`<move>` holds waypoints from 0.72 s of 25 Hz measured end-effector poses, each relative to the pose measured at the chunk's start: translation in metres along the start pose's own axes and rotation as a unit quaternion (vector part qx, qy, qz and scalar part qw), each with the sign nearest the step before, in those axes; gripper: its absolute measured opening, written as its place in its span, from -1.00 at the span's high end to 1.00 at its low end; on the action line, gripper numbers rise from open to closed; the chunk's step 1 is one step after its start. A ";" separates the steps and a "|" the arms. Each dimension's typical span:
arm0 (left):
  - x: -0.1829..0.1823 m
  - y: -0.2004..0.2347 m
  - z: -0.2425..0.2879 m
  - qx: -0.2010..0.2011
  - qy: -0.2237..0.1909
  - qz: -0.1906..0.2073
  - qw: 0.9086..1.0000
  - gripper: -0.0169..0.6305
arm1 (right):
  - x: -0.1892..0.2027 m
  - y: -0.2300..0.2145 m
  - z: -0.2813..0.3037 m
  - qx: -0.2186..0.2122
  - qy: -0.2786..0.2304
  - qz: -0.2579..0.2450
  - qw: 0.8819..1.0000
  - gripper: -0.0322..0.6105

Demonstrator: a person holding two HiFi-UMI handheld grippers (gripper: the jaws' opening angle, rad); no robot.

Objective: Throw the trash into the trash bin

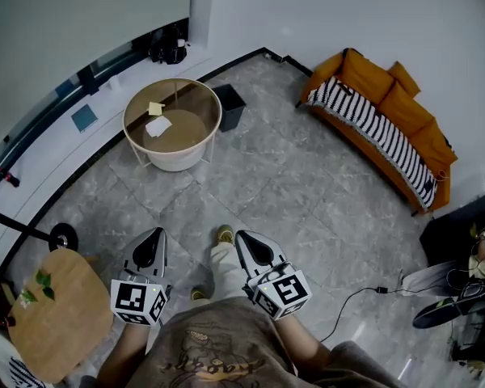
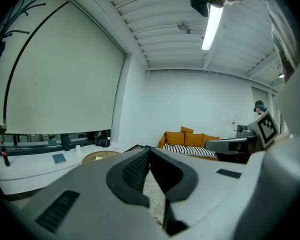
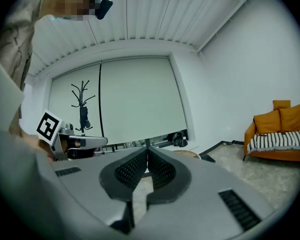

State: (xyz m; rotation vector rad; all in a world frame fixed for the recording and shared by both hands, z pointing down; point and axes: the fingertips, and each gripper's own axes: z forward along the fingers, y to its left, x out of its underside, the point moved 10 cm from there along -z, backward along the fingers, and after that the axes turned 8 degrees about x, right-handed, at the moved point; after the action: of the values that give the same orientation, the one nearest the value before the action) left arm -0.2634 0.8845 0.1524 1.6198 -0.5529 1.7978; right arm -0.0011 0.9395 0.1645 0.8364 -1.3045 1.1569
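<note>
– Checking start state: left gripper and right gripper are both pressed together at the tips, nothing between the jaws. Both held roughly level in front of the torso.
– Where's the trash?
– On the round table, well apart from me across the floor. White paper sits near the middle of the top, yellow scrap just behind it toward the far rim. Trash bin stands on the floor, just beside the table's far right rim.
– So nothing picked yet. Risks?
– A few, as I judge it. Jaws need spreading before the reach, else the tips just shove the paper across the top. Table's rim looks raised, so a low approach could knock it. Yellow scrap looks flat and thin: likely hard to pinch off the surface, may slide away.
– And the drop?
– Bin mouth is small and tucked by the rim. Light paper let go too high or off-centre could flutter to the floor. Can't tell from here what's inside the bin.
</note>
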 end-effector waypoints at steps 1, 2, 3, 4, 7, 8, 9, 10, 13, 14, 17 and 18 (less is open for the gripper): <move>-0.001 0.004 0.002 0.000 -0.001 0.000 1.000 0.89 | 0.000 0.000 0.004 0.001 -0.001 -0.001 1.000 0.84; -0.001 0.008 0.004 -0.001 -0.001 0.001 1.000 0.89 | 0.000 0.000 0.009 0.000 -0.002 -0.002 1.000 0.84; -0.002 0.012 0.007 0.000 -0.001 0.000 1.000 0.89 | 0.000 0.000 0.014 0.000 -0.002 -0.002 1.000 0.84; -0.003 0.016 0.010 0.000 0.000 -0.001 1.000 0.89 | 0.000 0.000 0.020 -0.001 -0.002 0.000 1.000 0.84; -0.009 0.030 0.025 0.002 0.005 -0.004 1.000 0.89 | -0.006 -0.004 0.041 -0.003 -0.001 0.007 1.000 0.84; -0.011 0.036 0.030 0.001 0.006 -0.006 1.000 0.89 | -0.007 -0.005 0.049 -0.003 0.000 0.008 1.000 0.84; -0.012 0.040 0.035 0.001 0.007 -0.008 1.000 0.89 | -0.008 -0.007 0.056 -0.004 0.002 0.009 1.000 0.84; -0.012 0.044 0.041 0.001 0.008 -0.010 1.000 0.89 | -0.008 -0.009 0.062 -0.005 0.003 0.010 1.000 0.84; -0.013 0.055 0.060 0.006 0.011 -0.011 1.000 0.89 | -0.011 -0.019 0.081 -0.003 0.000 0.010 1.000 0.84; -0.014 0.058 0.067 0.008 0.011 -0.011 1.000 0.89 | -0.012 -0.023 0.087 -0.002 -0.001 0.011 1.000 0.84; -0.017 0.069 0.091 0.014 0.014 -0.013 1.000 0.89 | -0.017 -0.039 0.105 0.003 0.000 0.014 1.000 0.84; -0.020 0.073 0.100 0.016 0.015 -0.014 1.000 0.89 | -0.020 -0.045 0.112 0.005 0.000 0.015 1.000 0.84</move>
State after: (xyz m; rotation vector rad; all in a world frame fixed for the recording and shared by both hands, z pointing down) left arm -0.2429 0.7610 0.1559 1.6114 -0.4885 1.8147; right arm 0.0125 0.8182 0.1661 0.8258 -1.3156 1.1877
